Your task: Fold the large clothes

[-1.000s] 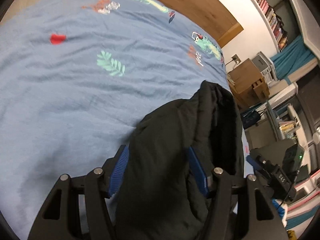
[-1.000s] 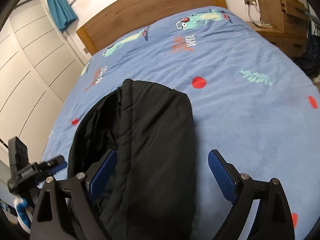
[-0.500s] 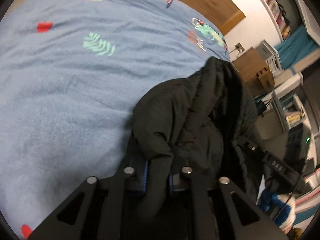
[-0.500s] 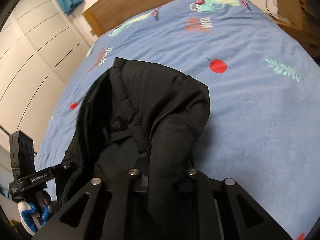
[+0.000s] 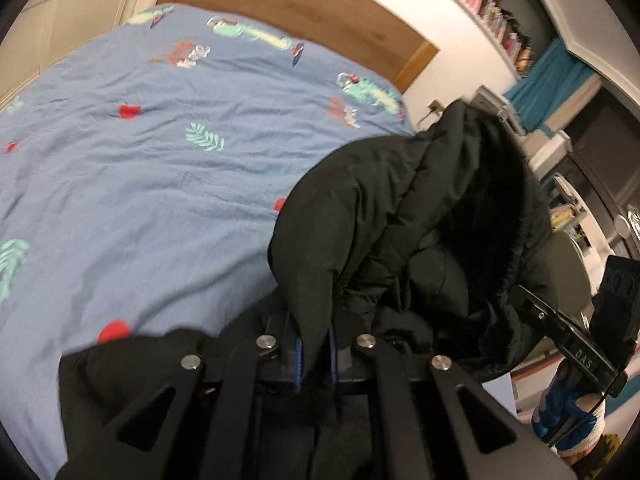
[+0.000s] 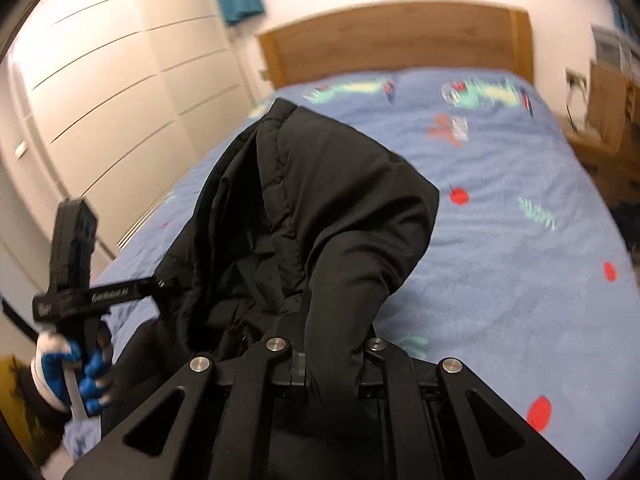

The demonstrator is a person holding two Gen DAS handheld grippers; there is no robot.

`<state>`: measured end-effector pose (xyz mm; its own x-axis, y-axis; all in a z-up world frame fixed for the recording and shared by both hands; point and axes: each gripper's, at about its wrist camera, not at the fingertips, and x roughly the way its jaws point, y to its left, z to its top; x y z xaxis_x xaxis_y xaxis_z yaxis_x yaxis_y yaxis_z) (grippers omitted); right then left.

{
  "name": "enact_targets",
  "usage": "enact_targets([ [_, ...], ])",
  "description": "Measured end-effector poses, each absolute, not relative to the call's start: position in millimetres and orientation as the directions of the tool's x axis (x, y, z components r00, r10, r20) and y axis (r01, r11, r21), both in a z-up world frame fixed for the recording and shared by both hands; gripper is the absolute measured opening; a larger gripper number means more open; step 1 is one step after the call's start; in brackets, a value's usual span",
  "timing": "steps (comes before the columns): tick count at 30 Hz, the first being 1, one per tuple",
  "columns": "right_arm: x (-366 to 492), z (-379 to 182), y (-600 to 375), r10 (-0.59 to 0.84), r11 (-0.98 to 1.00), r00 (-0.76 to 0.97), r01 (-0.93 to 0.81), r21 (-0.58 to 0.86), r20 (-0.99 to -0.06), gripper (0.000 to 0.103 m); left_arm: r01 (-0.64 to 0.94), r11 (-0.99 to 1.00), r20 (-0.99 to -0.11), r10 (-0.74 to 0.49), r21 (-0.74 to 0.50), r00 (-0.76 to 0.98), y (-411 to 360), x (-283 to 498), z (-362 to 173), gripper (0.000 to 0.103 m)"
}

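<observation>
**Black jacket pinched in both grippers, lifted over the bed**

Black padded jacket (image 5: 404,216) hangs bunched ahead of your left gripper (image 5: 314,354), whose blue pads (image 5: 297,364) are nearly together with a fold of fabric clamped between them. Your right gripper (image 6: 332,354) is closed the same way on another fold of the jacket (image 6: 340,208), cloth bulging out just past its fingers. The hood or collar end stands up beyond both grippers; more black fabric droops below them. Bed (image 5: 120,184) with a blue printed cover lies ahead of and under the left gripper, wooden headboard (image 6: 396,40) far ahead. In the right wrist view your other gripper sits off to the left, held in a blue-and-white gloved hand (image 6: 68,372).
</observation>
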<state>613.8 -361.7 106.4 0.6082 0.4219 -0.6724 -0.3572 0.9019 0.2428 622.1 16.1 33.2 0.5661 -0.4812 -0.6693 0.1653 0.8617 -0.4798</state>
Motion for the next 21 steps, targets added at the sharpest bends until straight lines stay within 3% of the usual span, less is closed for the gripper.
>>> enact_targets([
  [4, 529, 122, -341, 0.420, 0.884, 0.651, -0.451, 0.124, -0.632, 0.009, 0.199, 0.852, -0.638, -0.500, -0.485, 0.585, 31, 554, 41, 0.008],
  [9, 429, 115, -327, 0.425, 0.875, 0.678, -0.477, 0.081, -0.599, 0.009, 0.222, 0.844, -0.624, -0.515, -0.488, 0.587, 55, 463, 27, 0.008],
  [16, 330, 75, -329, 0.434, 0.877, 0.641, -0.460, 0.135, -0.633, 0.009, 0.254, 0.839, -0.630, -0.532, -0.481, 0.565, 75, 359, 2, 0.008],
  [21, 310, 56, -345, 0.410, 0.892, 0.642, -0.431, 0.137, -0.648, 0.010, 0.273, 0.861, -0.671, -0.506, -0.429, 0.542, 71, 333, -21, 0.008],
])
